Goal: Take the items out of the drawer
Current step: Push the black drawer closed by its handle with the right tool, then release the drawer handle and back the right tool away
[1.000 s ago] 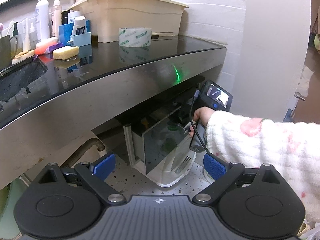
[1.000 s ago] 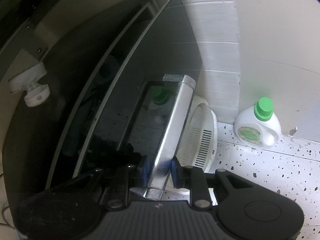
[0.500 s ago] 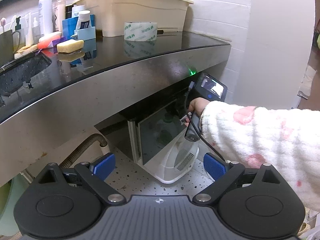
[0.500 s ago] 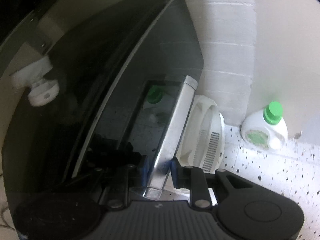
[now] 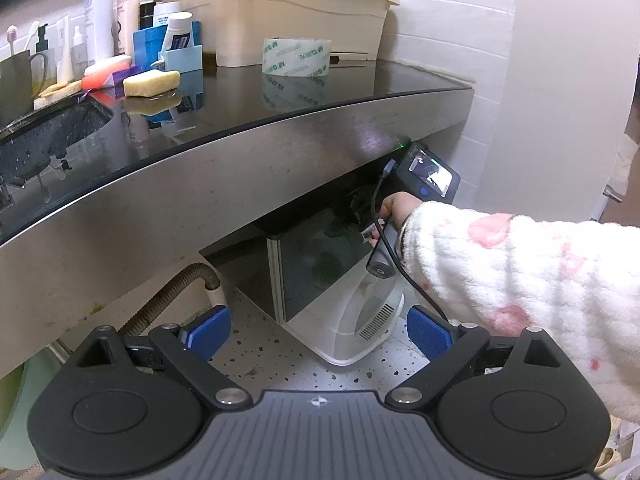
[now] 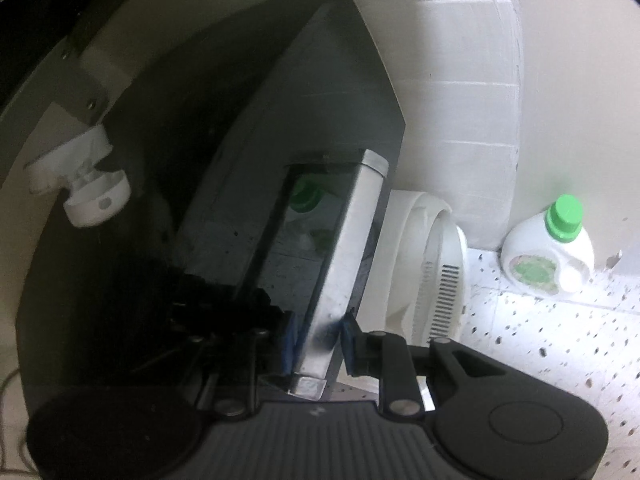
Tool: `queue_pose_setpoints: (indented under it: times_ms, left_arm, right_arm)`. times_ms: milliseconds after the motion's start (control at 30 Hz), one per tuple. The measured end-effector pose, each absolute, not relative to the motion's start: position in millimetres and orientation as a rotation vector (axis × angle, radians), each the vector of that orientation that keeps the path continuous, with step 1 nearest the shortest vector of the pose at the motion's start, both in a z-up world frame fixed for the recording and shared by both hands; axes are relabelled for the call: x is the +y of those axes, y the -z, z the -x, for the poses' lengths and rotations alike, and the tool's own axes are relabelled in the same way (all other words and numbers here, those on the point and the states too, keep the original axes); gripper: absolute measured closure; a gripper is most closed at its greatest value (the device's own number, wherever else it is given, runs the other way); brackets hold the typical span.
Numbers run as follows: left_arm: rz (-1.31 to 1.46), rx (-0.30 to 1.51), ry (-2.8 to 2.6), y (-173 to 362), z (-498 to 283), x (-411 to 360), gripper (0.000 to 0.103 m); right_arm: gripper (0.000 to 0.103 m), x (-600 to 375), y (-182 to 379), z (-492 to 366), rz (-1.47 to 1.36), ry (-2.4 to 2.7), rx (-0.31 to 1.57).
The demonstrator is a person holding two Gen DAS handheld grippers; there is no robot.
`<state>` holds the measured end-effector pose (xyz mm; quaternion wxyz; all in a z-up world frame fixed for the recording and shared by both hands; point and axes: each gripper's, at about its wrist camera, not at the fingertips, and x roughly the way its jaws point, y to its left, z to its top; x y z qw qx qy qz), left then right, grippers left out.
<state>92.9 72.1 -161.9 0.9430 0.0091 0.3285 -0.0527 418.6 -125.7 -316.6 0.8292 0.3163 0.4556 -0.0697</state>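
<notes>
A dark glossy drawer (image 5: 316, 268) sits under the steel-edged counter (image 5: 248, 168). In the right wrist view my right gripper (image 6: 318, 340) is shut on the drawer's silver handle (image 6: 348, 256), with its blue pads on both sides of the bar. The drawer front (image 6: 288, 184) fills the left of that view, and its inside is hidden. In the left wrist view my left gripper (image 5: 318, 330) is open and empty, held back from the drawer. The right gripper (image 5: 400, 216) and the hand in a fluffy white sleeve show at the drawer there.
A white appliance (image 6: 436, 272) stands on the speckled floor beside the drawer, and a white bottle with a green cap (image 6: 552, 248) by the wall. On the counter are a tape roll (image 5: 296, 56), a beige bin (image 5: 280, 12), soap (image 5: 150, 82) and toiletries. A drain hose (image 5: 168, 296) hangs at left.
The drawer front has moved a little, seen farther from the left camera. The right gripper has stayed shut on the handle. The left gripper has stayed open.
</notes>
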Motion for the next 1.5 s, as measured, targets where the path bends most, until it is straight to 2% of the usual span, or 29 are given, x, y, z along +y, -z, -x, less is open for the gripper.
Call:
queue_pose_setpoints:
  times_ms: [200, 267, 333, 400, 500, 733, 800, 1033, 1133, 1500]
  left_arm:
    - [-0.011, 0.674, 0.096, 161.3, -90.3, 73.6, 0.007]
    - [-0.01, 0.677, 0.089, 160.2, -90.2, 73.6, 0.007]
    - [-0.01, 0.669, 0.087, 157.2, -88.4, 73.2, 0.007]
    - [-0.016, 0.658, 0.085, 155.0, -86.3, 72.6, 0.007]
    - [-0.021, 0.652, 0.079, 153.4, -83.7, 71.1, 0.006]
    - [0.0, 0.661, 0.086, 151.6, -82.3, 61.4, 0.006]
    - [0.009, 0.664, 0.095, 151.1, -82.8, 57.4, 0.006]
    - [-0.013, 0.654, 0.089, 149.8, -86.2, 35.2, 0.006]
    - [-0.016, 0.651, 0.111, 148.8, -87.8, 26.9, 0.006]
    - [-0.08, 0.625, 0.129, 137.8, -77.1, 0.3, 0.006]
  right_arm:
    - [0.081, -123.6, 317.2, -415.8, -0.683, 0.16, 0.95]
    - [0.077, -124.5, 317.9, -414.6, -0.683, 0.161, 0.943]
    - [0.065, -131.3, 321.2, -410.9, -0.704, 0.16, 0.934]
    - [0.045, -142.7, 325.7, -403.4, -0.753, 0.152, 0.928]
    - [0.031, -159.8, 326.3, -390.5, -0.766, 0.1, 0.906]
    - [0.027, -197.2, 297.4, -339.8, -0.523, 0.087, 0.857]
    - [0.021, -206.8, 286.6, -321.5, -0.439, 0.089, 0.851]
    - [0.012, -229.2, 244.4, -253.8, -0.194, 0.112, 0.803]
    - [0.004, -227.2, 225.8, -225.6, -0.13, 0.166, 0.75]
    - [0.004, -194.4, 165.9, -150.2, 0.143, 0.229, 0.634]
